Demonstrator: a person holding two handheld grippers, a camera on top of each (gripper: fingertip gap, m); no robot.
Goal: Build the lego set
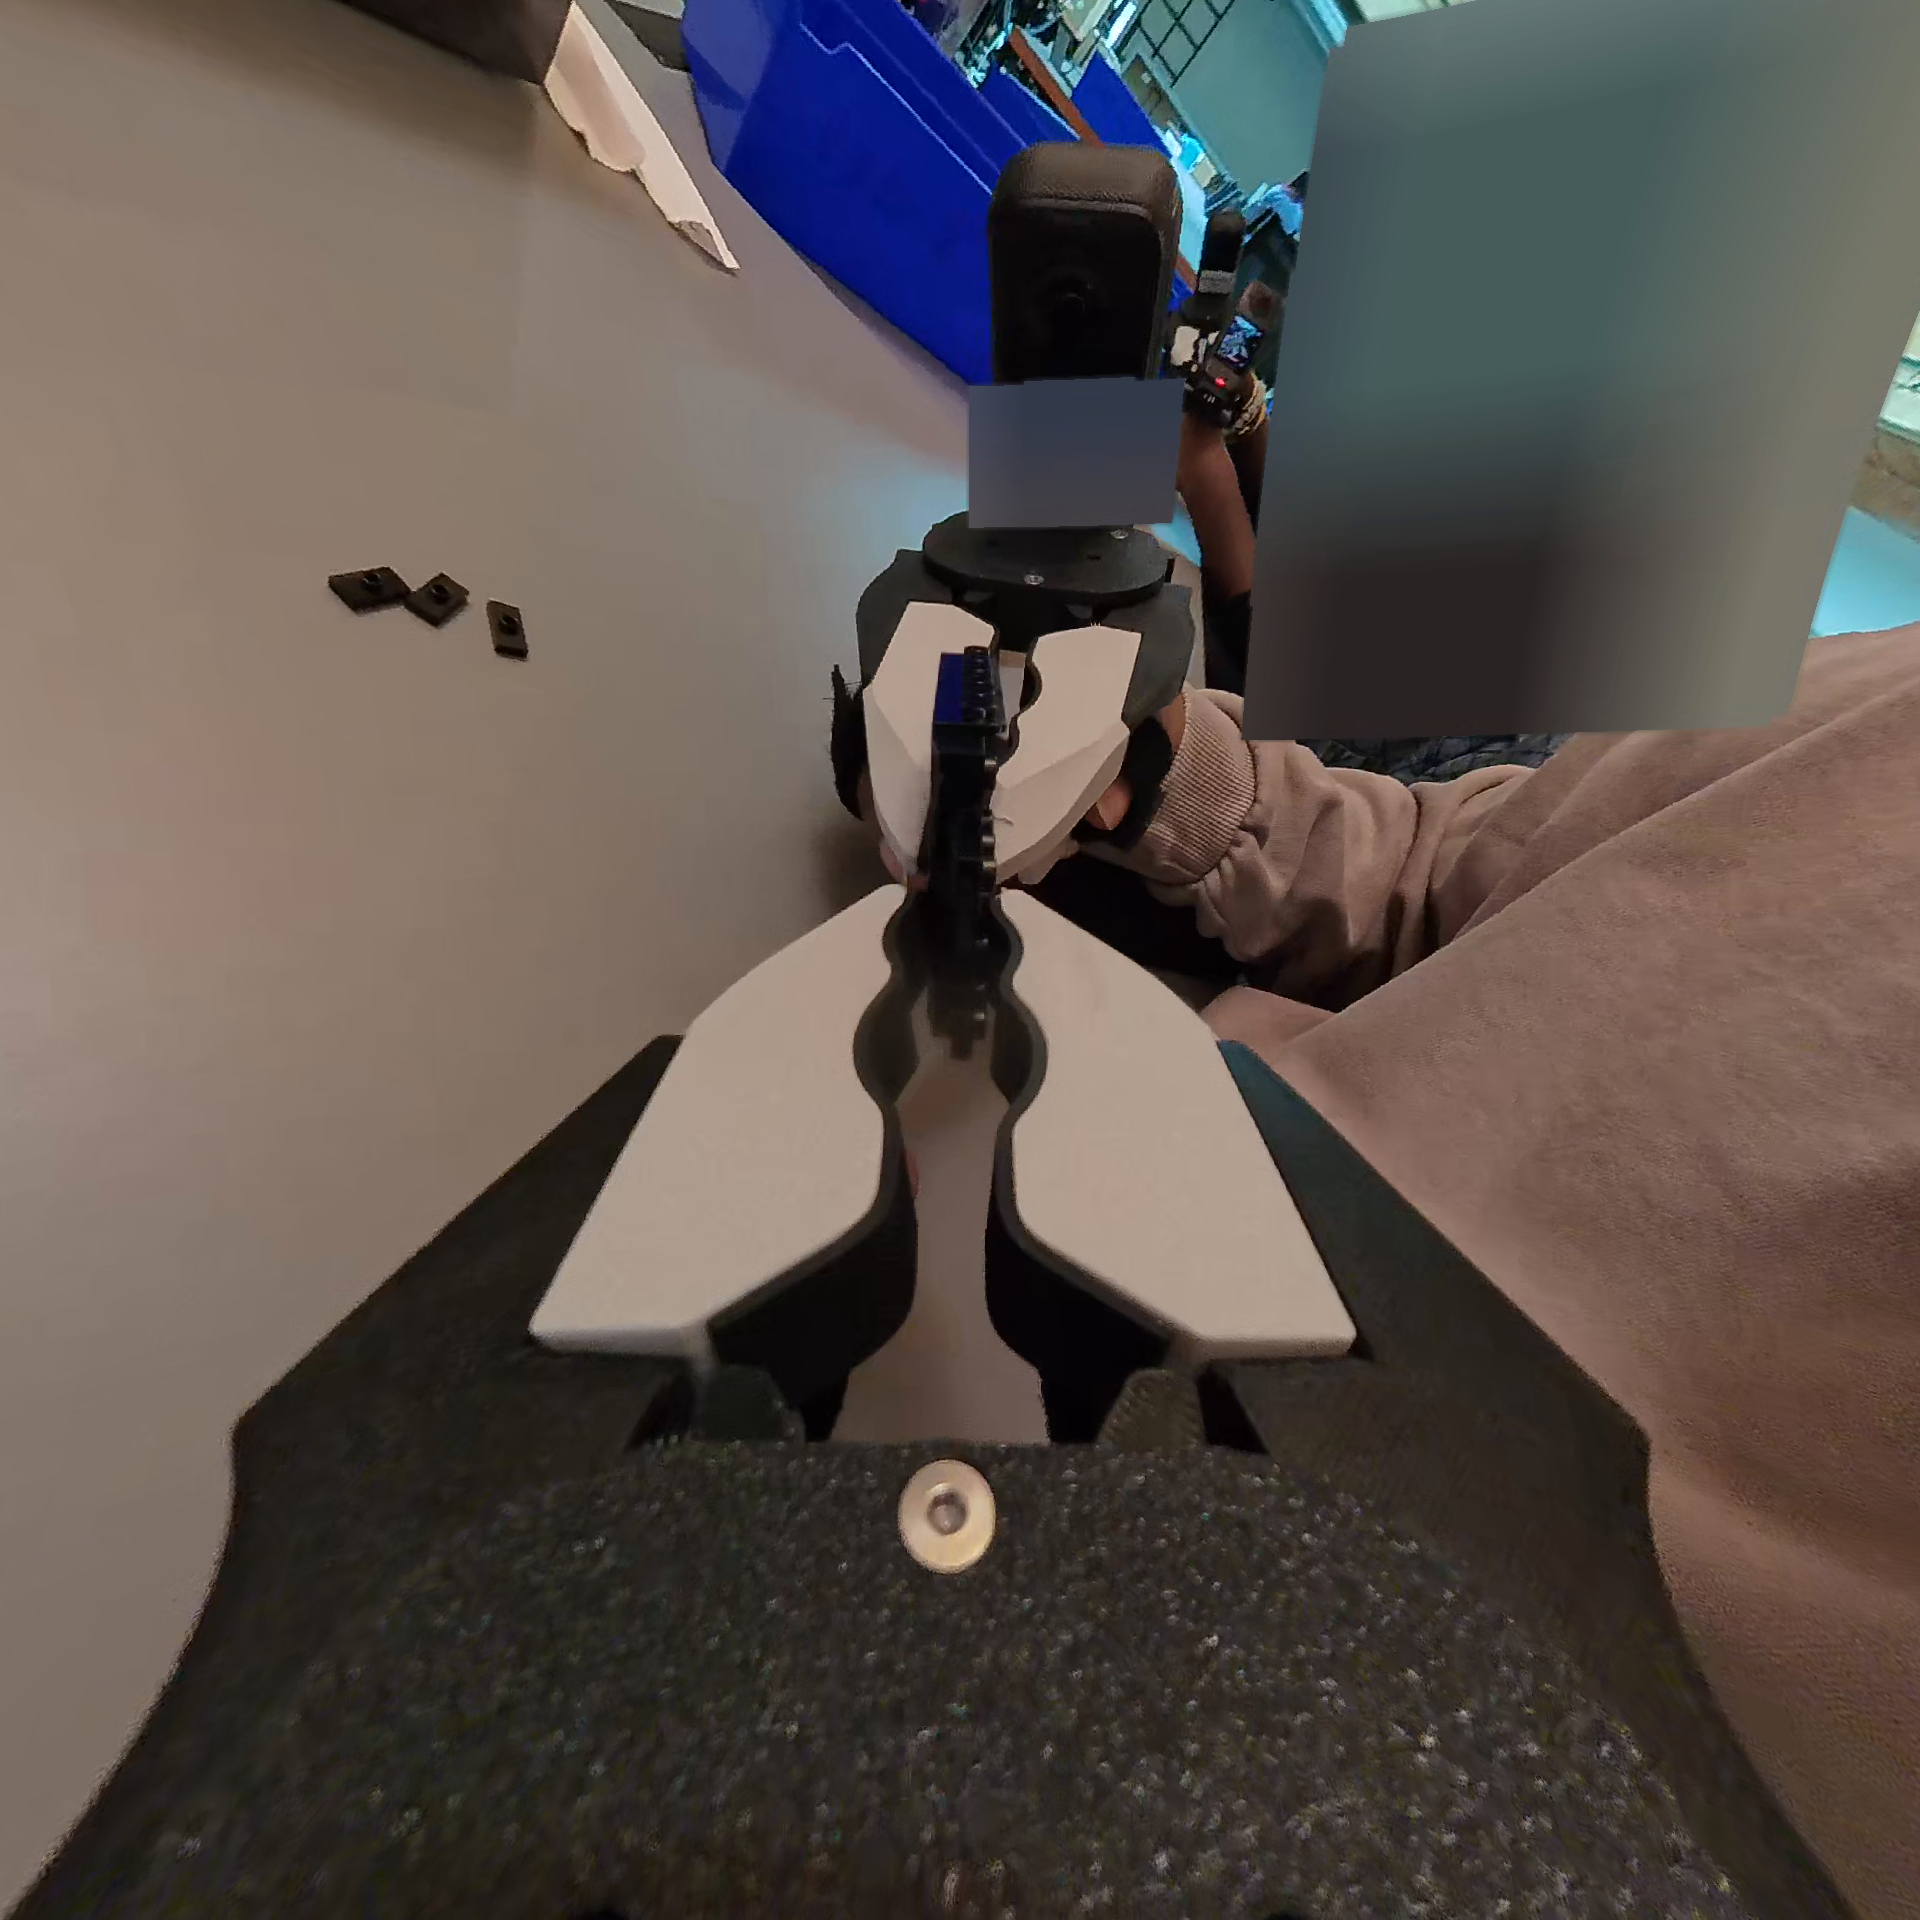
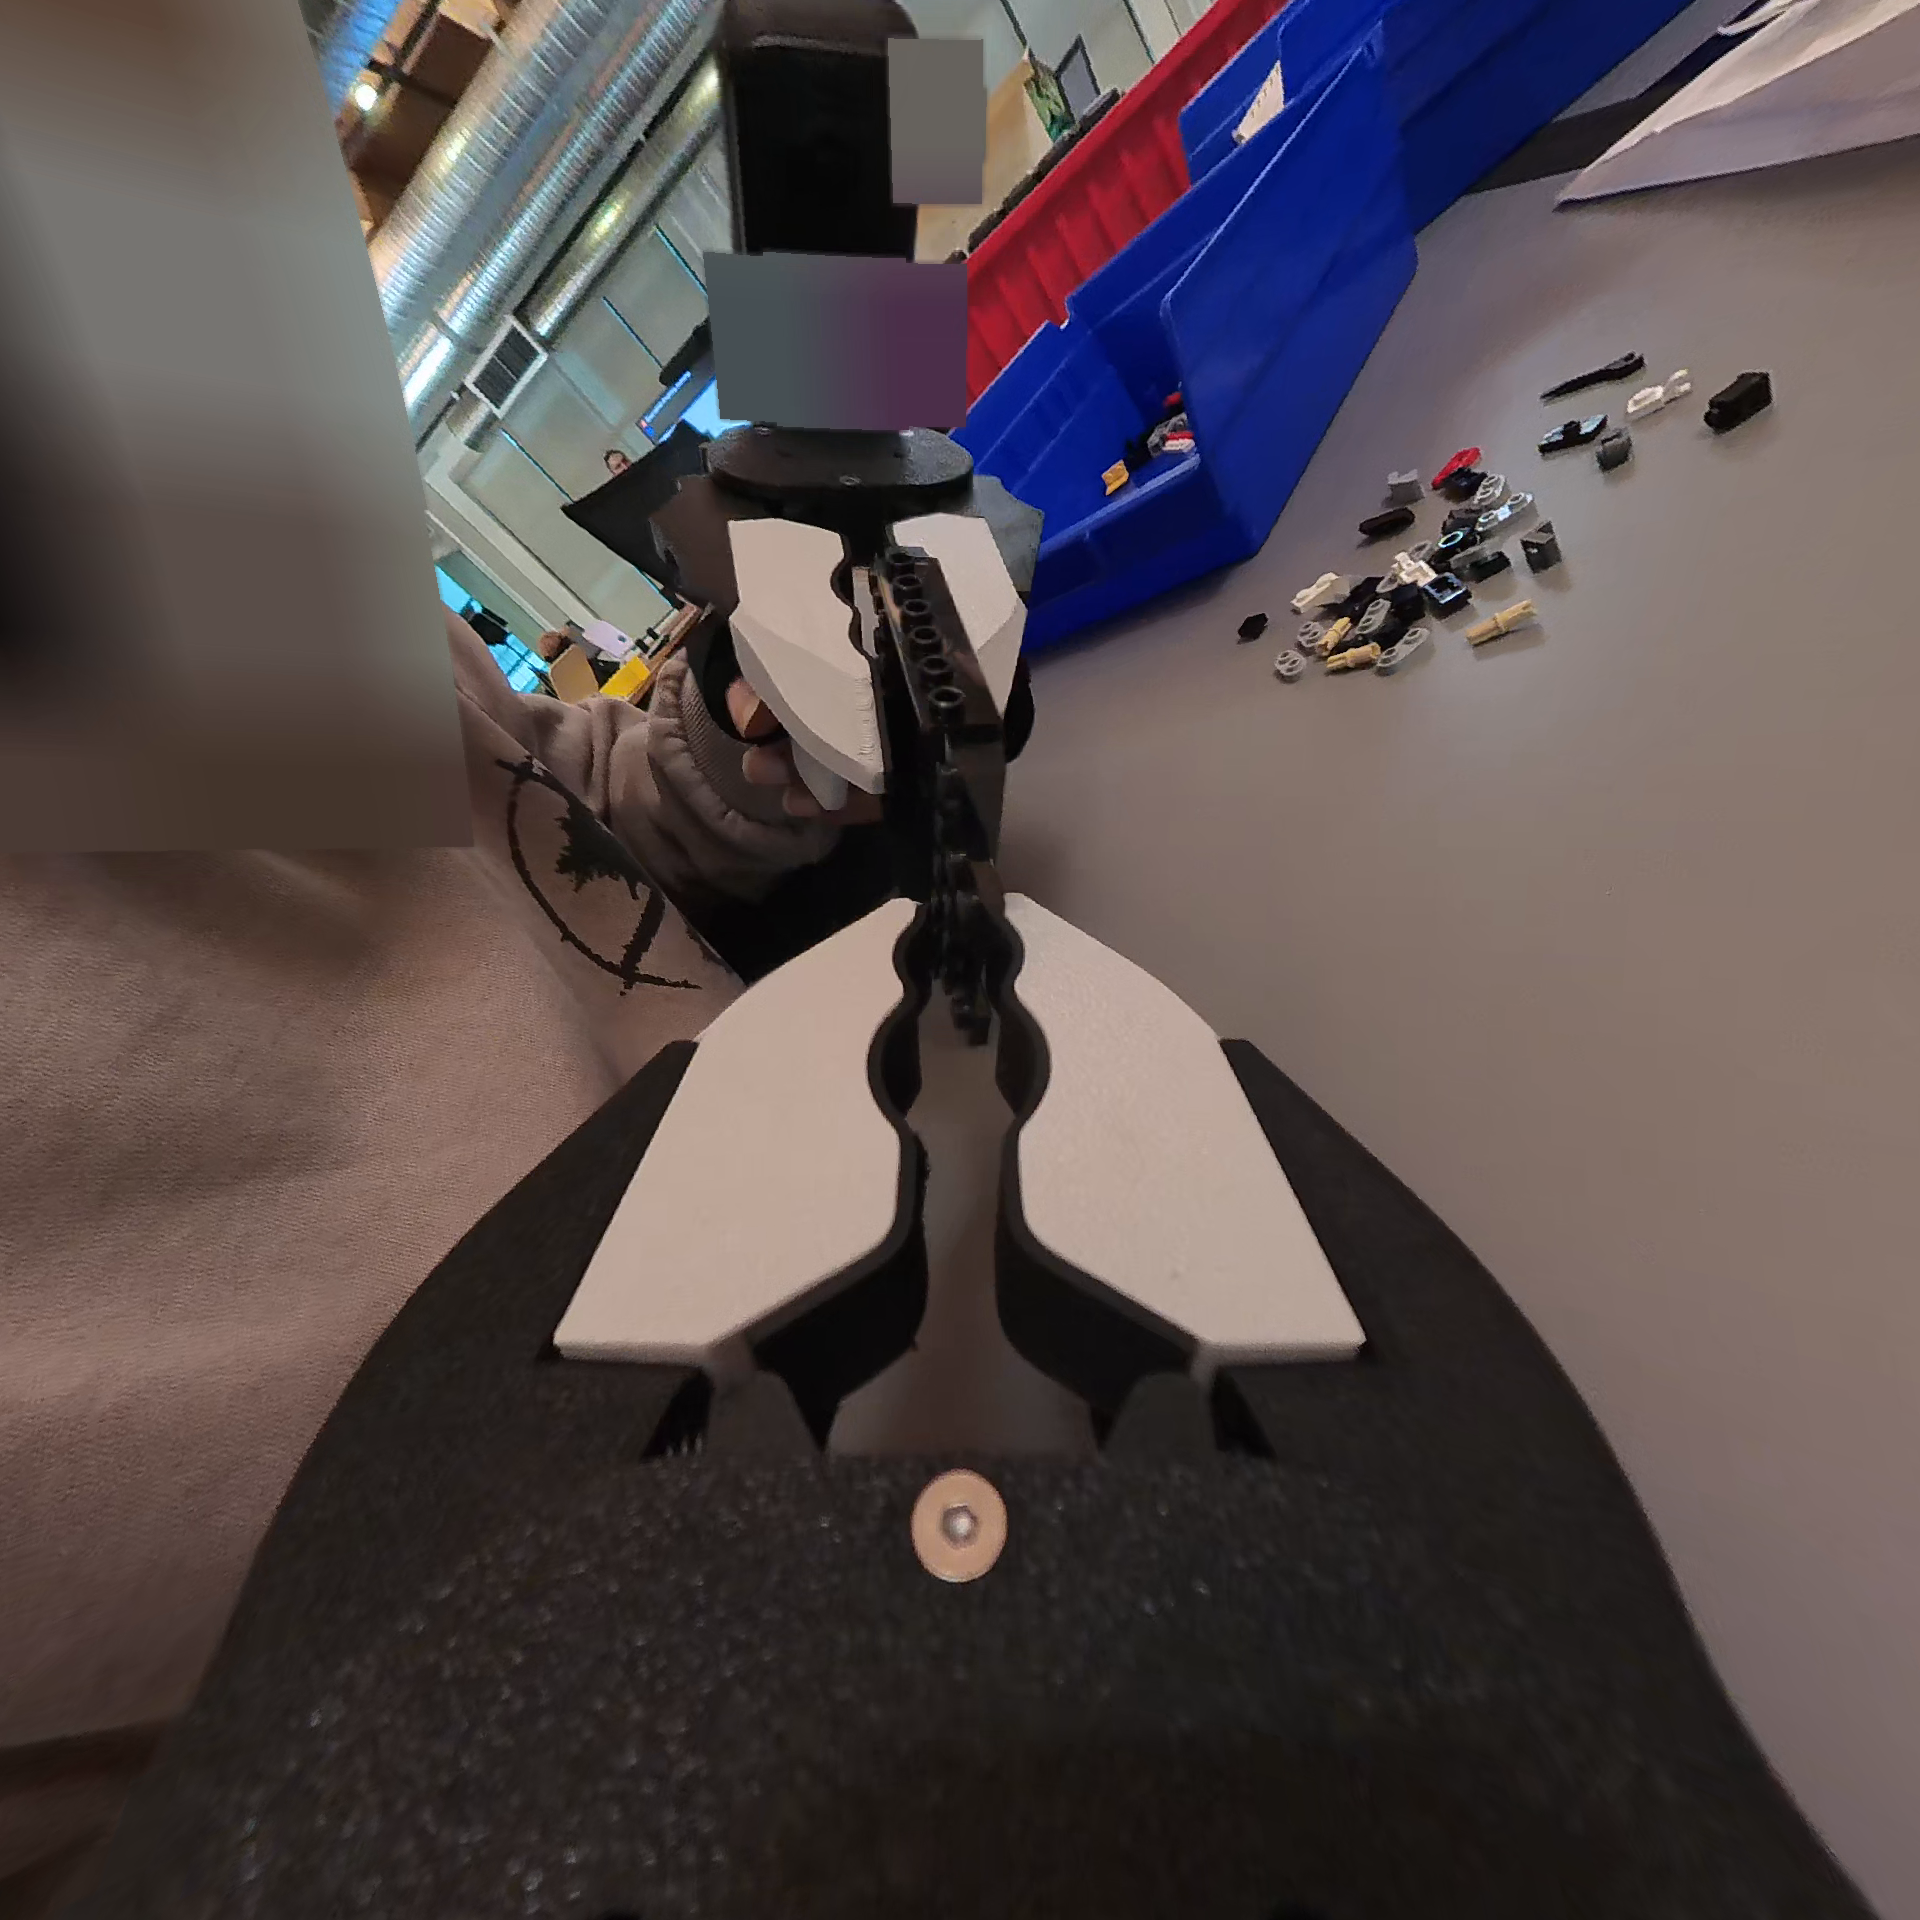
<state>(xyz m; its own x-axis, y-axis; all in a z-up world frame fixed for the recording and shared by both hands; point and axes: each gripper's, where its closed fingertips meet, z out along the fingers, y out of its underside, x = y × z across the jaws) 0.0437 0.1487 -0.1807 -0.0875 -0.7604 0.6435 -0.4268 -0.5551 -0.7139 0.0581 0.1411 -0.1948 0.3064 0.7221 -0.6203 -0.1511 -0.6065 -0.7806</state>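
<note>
Grey counter (image 2: 1558, 935) runs under a black studded lego assembly (image 1: 961, 831) held in the air between both tongs, the left tongs (image 1: 951, 966) narrowed on one end and the right tongs (image 2: 961, 971) narrowed on the other, likely so one end is braced while the other presses parts together. Off to the side lie three small black plates (image 1: 426, 601) and a scatter of loose lego pieces (image 2: 1444, 561), and beyond them a blue bin (image 2: 1236, 416) holds a few small parts beside a red bin (image 2: 1070, 208).

Grey table (image 2: 1455, 935): loose lego pieces (image 2: 1423, 561), blue bins (image 2: 1247, 343).
</note>
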